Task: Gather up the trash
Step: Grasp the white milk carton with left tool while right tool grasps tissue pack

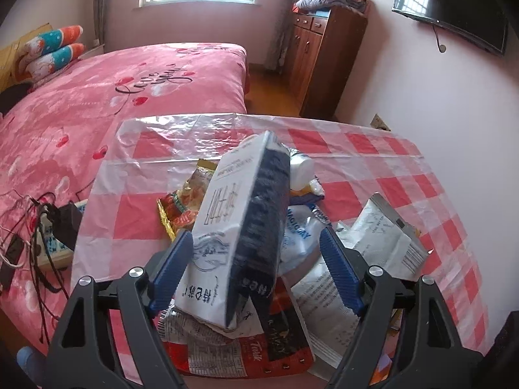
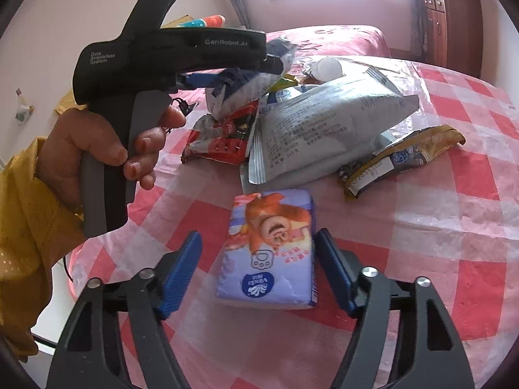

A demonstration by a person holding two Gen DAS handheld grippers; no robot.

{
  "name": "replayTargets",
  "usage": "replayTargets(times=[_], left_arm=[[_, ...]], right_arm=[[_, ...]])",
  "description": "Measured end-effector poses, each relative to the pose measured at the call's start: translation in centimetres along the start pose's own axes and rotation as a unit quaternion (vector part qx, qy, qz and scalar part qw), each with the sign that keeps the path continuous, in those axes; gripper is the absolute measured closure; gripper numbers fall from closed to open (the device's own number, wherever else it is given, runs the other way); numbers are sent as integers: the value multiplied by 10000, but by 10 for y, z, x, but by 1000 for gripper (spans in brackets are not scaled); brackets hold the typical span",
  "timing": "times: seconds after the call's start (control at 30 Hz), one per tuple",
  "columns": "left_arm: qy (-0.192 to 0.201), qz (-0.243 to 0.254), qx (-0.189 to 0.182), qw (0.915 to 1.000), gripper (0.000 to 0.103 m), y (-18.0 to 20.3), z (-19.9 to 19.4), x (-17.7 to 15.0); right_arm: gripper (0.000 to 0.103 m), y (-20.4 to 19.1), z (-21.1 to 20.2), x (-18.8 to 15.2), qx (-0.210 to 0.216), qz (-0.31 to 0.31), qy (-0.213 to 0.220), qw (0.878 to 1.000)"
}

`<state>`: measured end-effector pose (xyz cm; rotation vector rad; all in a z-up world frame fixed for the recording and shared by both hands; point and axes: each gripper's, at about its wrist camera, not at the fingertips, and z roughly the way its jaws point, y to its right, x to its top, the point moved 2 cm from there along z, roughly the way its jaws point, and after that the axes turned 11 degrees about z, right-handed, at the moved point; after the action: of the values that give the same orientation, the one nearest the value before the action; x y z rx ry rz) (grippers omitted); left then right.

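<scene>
The milk carton [image 1: 240, 227] stands tilted on the wrapper pile at the middle of the table [image 1: 421, 194]; it looks empty, light and crushable, best taken across its flat faces. The left gripper [image 1: 256, 269] jaws straddle it, half open, the left pad touching or nearly so. The tissue pack [image 2: 269, 249] (soft, light) lies flat between the right gripper [image 2: 258, 272] jaws, which are not gripping it.
</scene>
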<state>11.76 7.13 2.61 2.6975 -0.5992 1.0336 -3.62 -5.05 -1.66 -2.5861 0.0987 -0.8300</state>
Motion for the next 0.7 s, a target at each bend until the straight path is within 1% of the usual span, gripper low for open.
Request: replayTargets(times=[0.03, 0.1, 0.17, 0.27, 0.33, 0.43, 0.47, 0.57, 0.7], left_arm=[[9, -10, -9, 10000, 23, 0, 0, -1], [16, 11, -7, 10000, 23, 1, 0, -2], [45, 3, -30, 10000, 23, 2, -2, -3], [99, -48, -34, 9999, 27, 3, -6, -4], [129, -66, -79, 9999, 27, 6, -10, -5], [188, 35, -213, 9996, 27, 13, -20, -8], [191, 127, -326, 9992, 27, 18, -24, -10], [194, 315, -512, 9980, 27, 28, -33, -11], [292, 310, -448, 9981, 27, 28, -39, -10]], right_arm=[[41, 2, 0, 0, 2, 29, 4, 10000], [46, 5, -1, 1, 3, 62, 6, 10000], [47, 6, -2, 2, 39, 78, 1, 10000], [49, 9, -3, 3, 78, 123, 4, 9999], [49, 11, -3, 3, 100, 125, -1, 9999], [50, 13, -5, 3, 109, 120, 7, 9999], [50, 15, -6, 3, 94, 119, 16, 9999], [50, 24, -10, 5, 22, 197, 79, 9998], [50, 34, -15, 8, -8, 295, 154, 9994]])
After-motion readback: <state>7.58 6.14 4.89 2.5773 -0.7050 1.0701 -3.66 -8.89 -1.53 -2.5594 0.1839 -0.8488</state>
